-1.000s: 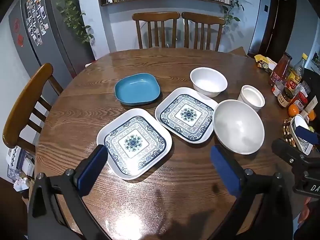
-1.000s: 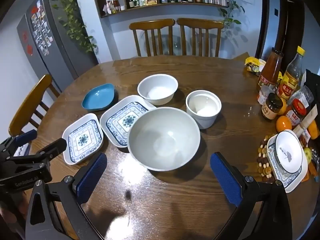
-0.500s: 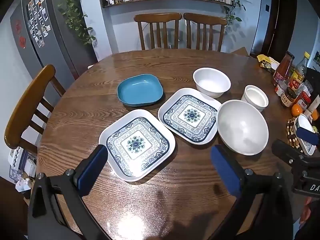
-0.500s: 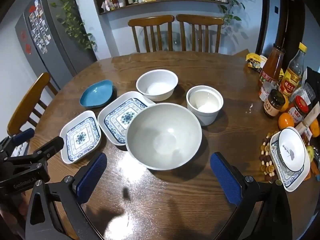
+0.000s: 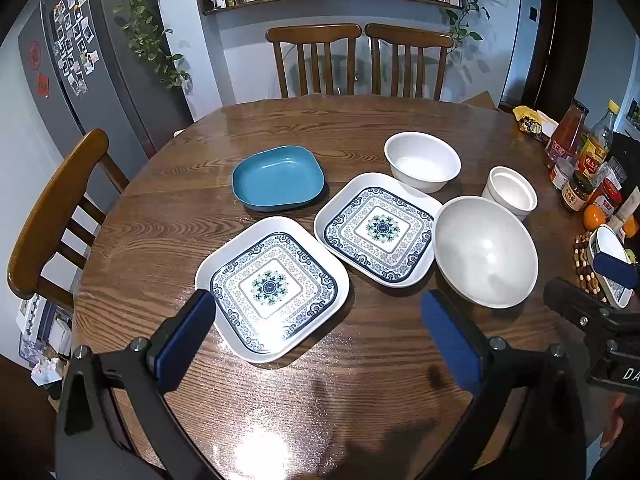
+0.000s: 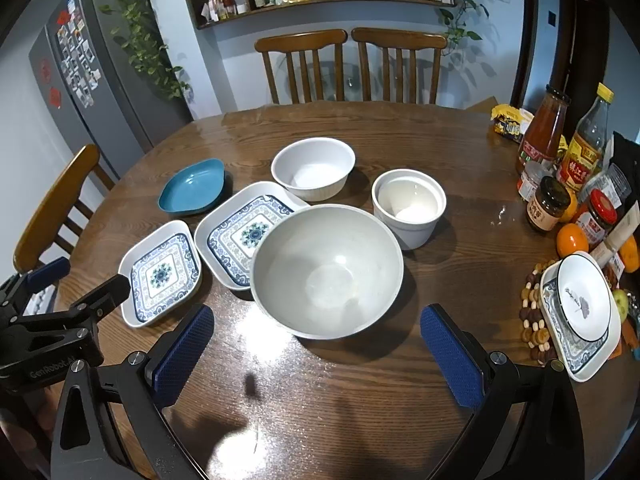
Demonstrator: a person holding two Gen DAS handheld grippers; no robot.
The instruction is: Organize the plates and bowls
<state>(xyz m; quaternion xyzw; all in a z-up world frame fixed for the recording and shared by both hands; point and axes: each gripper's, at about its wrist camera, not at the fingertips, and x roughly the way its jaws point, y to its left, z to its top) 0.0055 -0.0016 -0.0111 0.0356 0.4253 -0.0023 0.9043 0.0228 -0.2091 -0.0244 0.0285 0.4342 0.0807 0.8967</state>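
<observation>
Since nothing's stacked yet, both grippers hang spread wide and empty: left gripper (image 5: 316,332) over the near plate (image 5: 272,294) at lower centre, right gripper (image 6: 316,344) by the big bowl (image 6: 326,270) mid-frame. Pinch rims only, lift level.

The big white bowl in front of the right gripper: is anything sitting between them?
Nothing visible does. Only bare wooden table lies between the open right gripper and the large white bowl. The patterned square plate sits against the bowl's left side, not in the path.
</observation>
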